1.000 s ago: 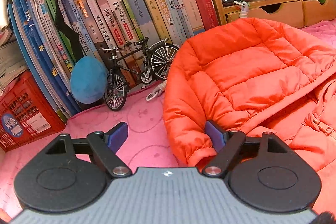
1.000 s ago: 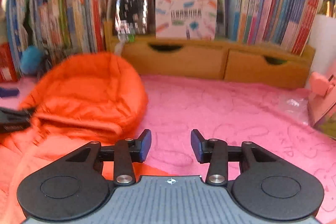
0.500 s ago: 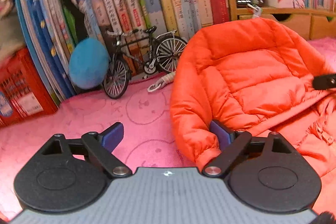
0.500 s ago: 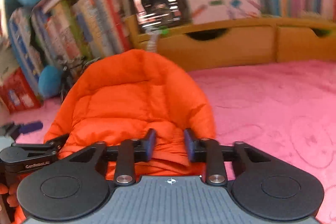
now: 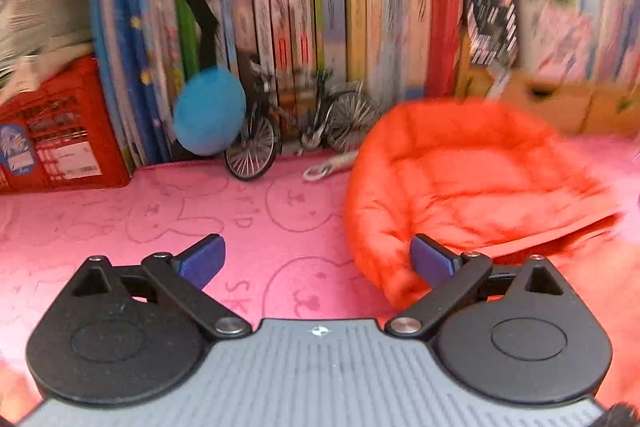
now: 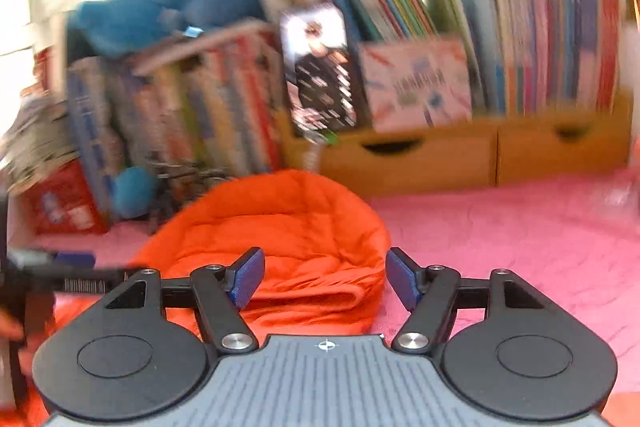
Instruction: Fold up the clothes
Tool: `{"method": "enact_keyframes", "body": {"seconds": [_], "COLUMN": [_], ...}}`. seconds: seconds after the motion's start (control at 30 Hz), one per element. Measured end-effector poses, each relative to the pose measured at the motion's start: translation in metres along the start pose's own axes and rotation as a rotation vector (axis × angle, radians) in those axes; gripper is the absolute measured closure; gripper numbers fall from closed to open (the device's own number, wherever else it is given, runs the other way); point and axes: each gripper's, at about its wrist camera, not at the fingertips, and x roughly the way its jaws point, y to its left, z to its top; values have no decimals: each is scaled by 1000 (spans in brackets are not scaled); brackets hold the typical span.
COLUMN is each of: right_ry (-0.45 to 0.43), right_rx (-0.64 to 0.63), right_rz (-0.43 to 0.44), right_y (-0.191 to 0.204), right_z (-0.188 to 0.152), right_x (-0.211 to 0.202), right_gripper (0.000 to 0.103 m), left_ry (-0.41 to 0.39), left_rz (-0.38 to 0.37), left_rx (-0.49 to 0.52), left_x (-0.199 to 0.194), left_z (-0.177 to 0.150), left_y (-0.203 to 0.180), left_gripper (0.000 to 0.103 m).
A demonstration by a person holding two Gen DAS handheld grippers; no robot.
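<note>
Left claw (image 5: 316, 259) spread wide, level above the pink blanket (image 5: 160, 211), holding nothing, its right finger just beside the orange puffer jacket (image 5: 472, 187). Right claw (image 6: 324, 277) also gaping, empty, aimed at the jacket's rounded hood. Jacket lying on the blanket before the bookshelf (image 6: 520, 67), near a toy bicycle (image 5: 296, 127).
</note>
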Motion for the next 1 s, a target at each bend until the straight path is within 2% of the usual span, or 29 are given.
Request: {"method": "enact_keyframes", "body": {"seconds": [0.03, 0.07, 0.1, 0.17, 0.27, 0.37, 0.43, 0.57, 0.67, 0.73, 0.83, 0.87, 0.9, 1.0], "right_ry": [-16, -4, 9, 46, 108, 172, 214, 196, 184, 165, 133, 131, 130, 109], "right_rx": [-33, -42, -50, -70, -125, -189, -231, -222, -153, -135, -179, -167, -154, -63], "right_rz": [7, 30, 54, 111, 177, 132, 101, -53, -157, -231, -379, -436, -494, -552], "right_y": [5, 10, 15, 29, 54, 60, 64, 27, -13, -34, -61, -71, -82, -115], "right_z": [0, -3, -5, -15, -34, -54, -67, -71, -72, -74, -84, -86, -87, -86], "right_x": [-14, -22, -30, -41, -49, -50, -51, -73, -93, -108, -123, -127, -131, -147], "right_gripper": [42, 51, 54, 54, 54, 51, 50, 46, 46, 46, 45, 34, 29, 27], "left_ry": [-17, -27, -34, -47, -61, -62, -48, -23, -19, -15, -14, -14, -15, -9], "left_rz": [-27, -51, -70, -100, -79, -25, 23, 75, 86, 82, 96, 101, 103, 92], "left_rx": [-27, -38, -34, -10, 151, 305, 359, 322, 289, 280, 302, 309, 312, 298], "left_x": [-13, -26, -37, -60, -82, -92, -95, -94, -94, -95, -95, -95, -94, -93], "left_z": [-1, -4, -9, -20, -48, -76, -89, -98, -101, -101, -104, -104, -104, -103], "left_y": [3, 3, 0, -7, -24, -29, -24, 5, 22, 26, 23, 22, 21, 24], "left_gripper": [3, 3, 3, 3, 3, 3, 3, 3, 2, 2, 2, 2, 2, 2]}}
